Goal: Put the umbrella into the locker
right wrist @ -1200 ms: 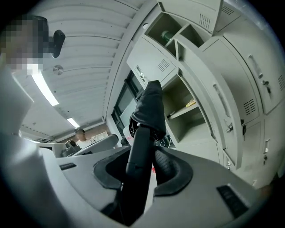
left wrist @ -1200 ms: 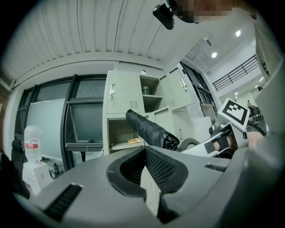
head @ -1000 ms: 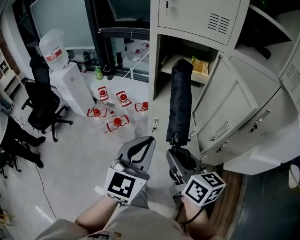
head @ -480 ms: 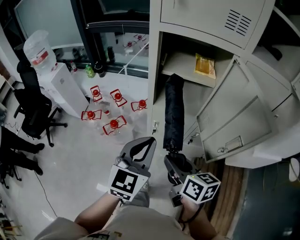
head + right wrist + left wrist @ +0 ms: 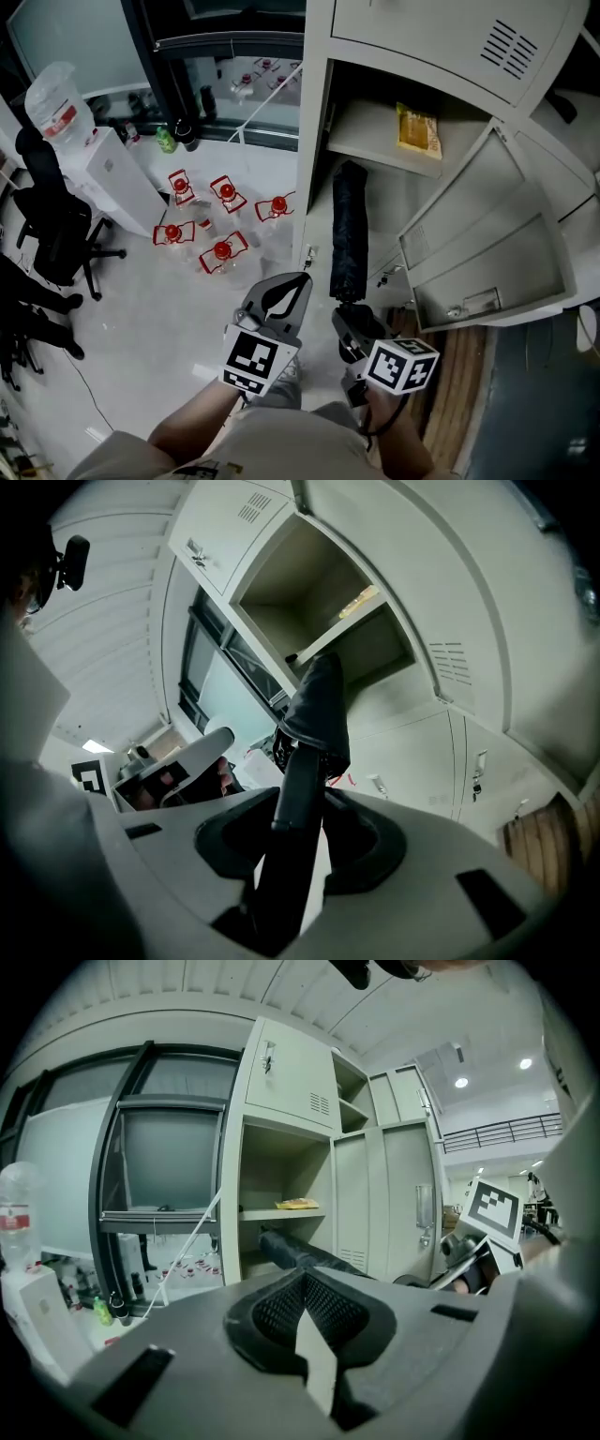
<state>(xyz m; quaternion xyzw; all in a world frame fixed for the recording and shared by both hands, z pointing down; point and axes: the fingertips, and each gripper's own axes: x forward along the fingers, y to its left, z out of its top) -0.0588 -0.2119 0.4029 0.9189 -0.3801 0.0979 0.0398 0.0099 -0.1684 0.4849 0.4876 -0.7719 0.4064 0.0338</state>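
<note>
A folded black umbrella (image 5: 348, 230) points up and away from me, its tip reaching into the open locker's (image 5: 375, 202) lower compartment under the shelf. My right gripper (image 5: 352, 319) is shut on the umbrella's handle; in the right gripper view the handle (image 5: 298, 803) runs between the jaws and the folded canopy (image 5: 317, 705) rises toward the locker opening. My left gripper (image 5: 278, 298) hangs beside it to the left, jaws shut with nothing held. In the left gripper view the umbrella (image 5: 300, 1252) lies across the locker's lower opening.
A yellow packet (image 5: 418, 131) lies on the locker shelf. The locker door (image 5: 487, 253) hangs open to the right. Several red-capped water jugs (image 5: 221, 249) stand on the floor at left, with a water dispenser (image 5: 103, 169) and an office chair (image 5: 52, 234) beyond.
The umbrella has moved forward and lower, its tip now under the shelf inside the locker. The head view has shifted closer to the locker. The left gripper has stayed put.
</note>
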